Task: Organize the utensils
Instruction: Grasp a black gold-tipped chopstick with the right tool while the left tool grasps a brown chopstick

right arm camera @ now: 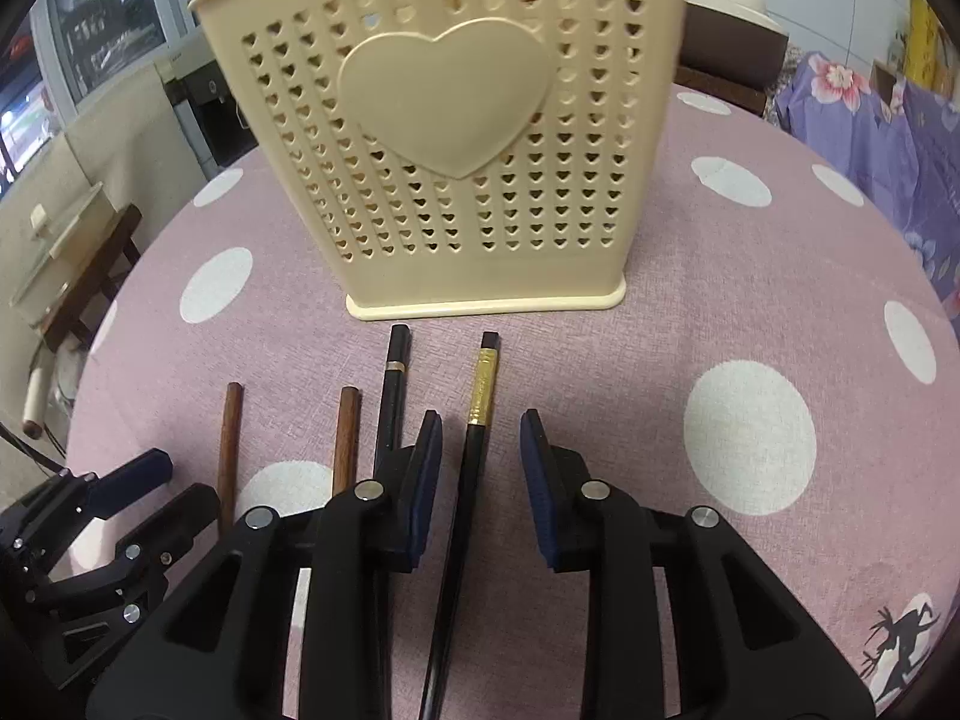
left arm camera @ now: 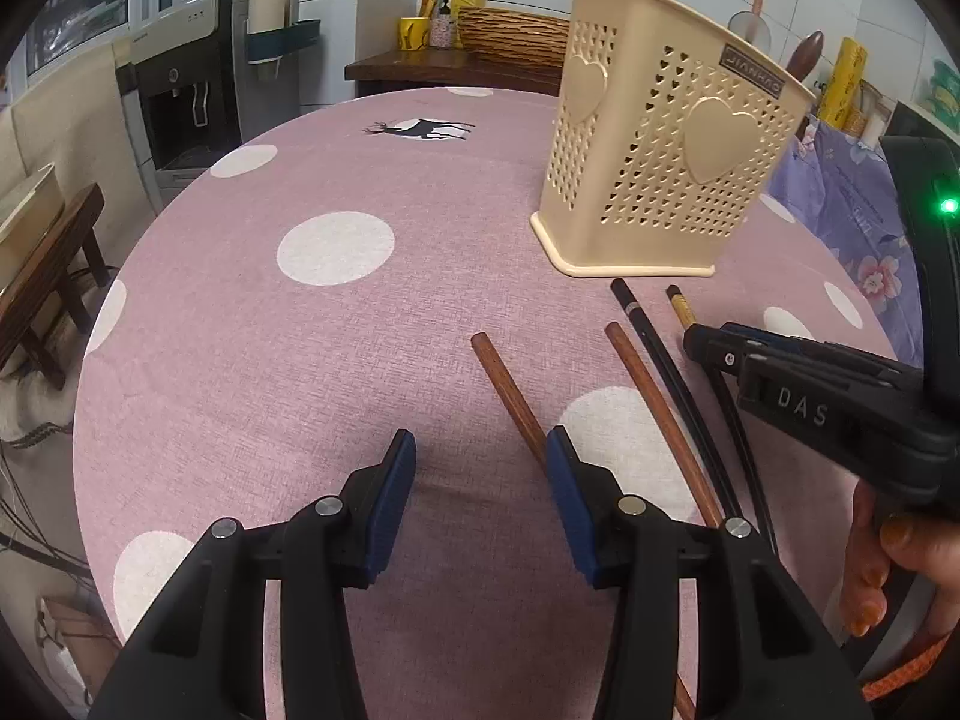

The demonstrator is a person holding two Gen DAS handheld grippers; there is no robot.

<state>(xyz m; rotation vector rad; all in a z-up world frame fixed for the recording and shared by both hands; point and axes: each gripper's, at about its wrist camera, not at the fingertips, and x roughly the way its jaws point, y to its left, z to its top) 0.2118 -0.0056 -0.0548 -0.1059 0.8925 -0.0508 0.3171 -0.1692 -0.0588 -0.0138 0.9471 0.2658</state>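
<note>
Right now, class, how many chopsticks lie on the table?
4, in a row before the holder: two brown on the left, two black on the right. None seems hidden.

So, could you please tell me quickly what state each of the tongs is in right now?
Left tongs: open, holding nothing.
Right tongs: open around the gold-banded black chopstick, pads not yet pressing it.

4 chopsticks (right arm camera: pixel 390 396) lie side by side on the table (right arm camera: pixel 720 276), just in front of the holder (right arm camera: pixel 456 138), which stands upright.
</note>
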